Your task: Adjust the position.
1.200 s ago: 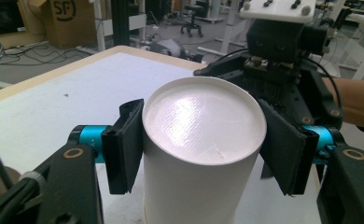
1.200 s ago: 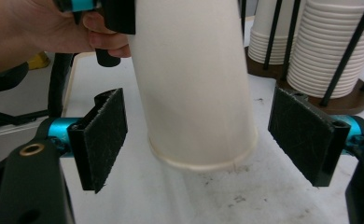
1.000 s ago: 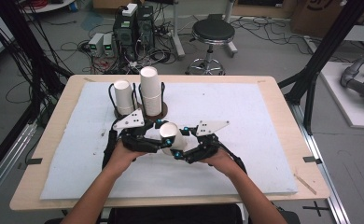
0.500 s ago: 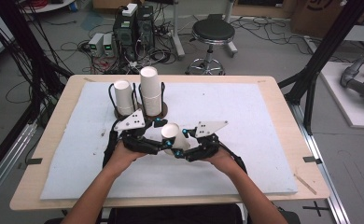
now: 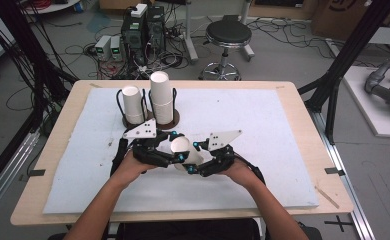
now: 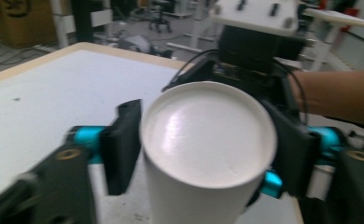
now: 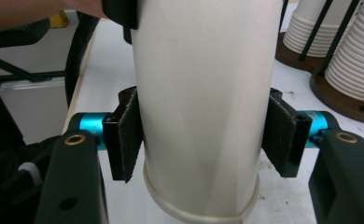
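Both grippers grasp one white paper cup over the near middle of the table — left gripper just closed near its base, right gripper near its rim. Two cup stacks stand farther left.

- Light wooden table, pretty much covered by a white mat, wood edge showing all round it.
- Sitting on the mat just beyond the left gripper: two round dark wooden bases with black wire uprights, each holding a stack of white paper cups.
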Demonstrator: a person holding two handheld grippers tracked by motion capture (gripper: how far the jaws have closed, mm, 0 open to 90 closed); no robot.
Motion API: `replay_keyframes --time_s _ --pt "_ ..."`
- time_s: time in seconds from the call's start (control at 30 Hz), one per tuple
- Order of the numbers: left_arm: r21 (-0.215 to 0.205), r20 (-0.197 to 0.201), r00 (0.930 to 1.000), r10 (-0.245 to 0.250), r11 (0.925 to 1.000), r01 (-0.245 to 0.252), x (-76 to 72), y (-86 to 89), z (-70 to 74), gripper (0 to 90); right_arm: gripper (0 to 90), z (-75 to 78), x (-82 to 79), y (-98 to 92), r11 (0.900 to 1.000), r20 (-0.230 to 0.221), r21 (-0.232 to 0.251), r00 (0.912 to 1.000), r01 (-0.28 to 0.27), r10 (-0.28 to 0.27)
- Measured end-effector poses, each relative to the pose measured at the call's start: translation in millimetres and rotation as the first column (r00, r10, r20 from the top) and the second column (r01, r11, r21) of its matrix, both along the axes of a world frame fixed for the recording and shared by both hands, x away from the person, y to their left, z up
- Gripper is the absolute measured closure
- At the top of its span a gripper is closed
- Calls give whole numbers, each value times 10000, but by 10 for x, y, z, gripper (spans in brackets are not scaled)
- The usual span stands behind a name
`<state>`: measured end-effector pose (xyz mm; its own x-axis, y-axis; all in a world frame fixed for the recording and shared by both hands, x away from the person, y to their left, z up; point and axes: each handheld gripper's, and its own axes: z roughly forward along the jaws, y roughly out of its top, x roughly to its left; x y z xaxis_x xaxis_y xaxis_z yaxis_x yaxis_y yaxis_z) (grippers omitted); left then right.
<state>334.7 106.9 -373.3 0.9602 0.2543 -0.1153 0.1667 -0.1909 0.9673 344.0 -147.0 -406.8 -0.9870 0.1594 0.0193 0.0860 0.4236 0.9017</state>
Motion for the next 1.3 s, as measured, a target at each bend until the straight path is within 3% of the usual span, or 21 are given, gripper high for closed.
replay_keyframes --time_s 0.13,0.2,0.23,0.33,0.5,0.57,0.63,0.73,0.87,0.93,1.1,1.13,1.2,1.3 --pt "-102 14 10000 -8 9999 8 5 12 4 361 314 14 -7 -16 10000 121 -22 9999 4 -3" --pt "-147 37 9997 253 9996 -253 19 49 14 360 179 29 -5 -32 9972 -139 352 9978 660 -655" --pt "-276 -6 9994 342 9990 -342 26 71 19 360 164 35 1 -45 9954 -269 476 9962 835 -823" --pt "-688 -37 9985 539 9962 -541 35 122 40 361 164 43 14 -79 9913 -469 760 9935 1070 -1037" --pt "-999 -179 9993 323 9944 -340 30 93 39 361 164 4 -6 -3 9939 -389 568 9950 946 -925" --pt "-937 -178 9994 309 9951 -324 24 78 38 361 169 -15 -9 9 9940 -503 629 9950 892 -861" --pt "-893 -147 9995 282 9956 -294 21 73 38 362 289 -8 -12 2 9951 -404 640 9965 758 -733" --pt "-891 -210 9995 223 9957 -241 18 77 41 360 329 14 -12 -32 9972 -99 580 9988 476 -471" --pt "-571 146 9989 446 9974 -437 -7 62 56 309 349 36 -9 -52 9992 163 265 9994 313 -318" --pt "-497 130 9987 496 9976 -489 -4 69 76 258 349 38 -1 -63 9996 181 60 9994 289 -290" --pt "-228 40 9998 207 9995 -206 1 27 50 256 354 66 -15 -58 10000 183 -10 9998 -1 1" --pt "-246 78 10000 -51 9997 53 -4 26 50 290 354 68 -20 -54 10000 168 35 9998 -61 61" --pt "-217 124 9999 -43 9998 46 -9 19 54 344 325 66 -21 -61 10000 63 -17 10000 -72 72" --pt "-287 97 9998 174 9994 -171 7 52 52 350 165 68 -10 -66 9969 -426 514 9974 595 -573"
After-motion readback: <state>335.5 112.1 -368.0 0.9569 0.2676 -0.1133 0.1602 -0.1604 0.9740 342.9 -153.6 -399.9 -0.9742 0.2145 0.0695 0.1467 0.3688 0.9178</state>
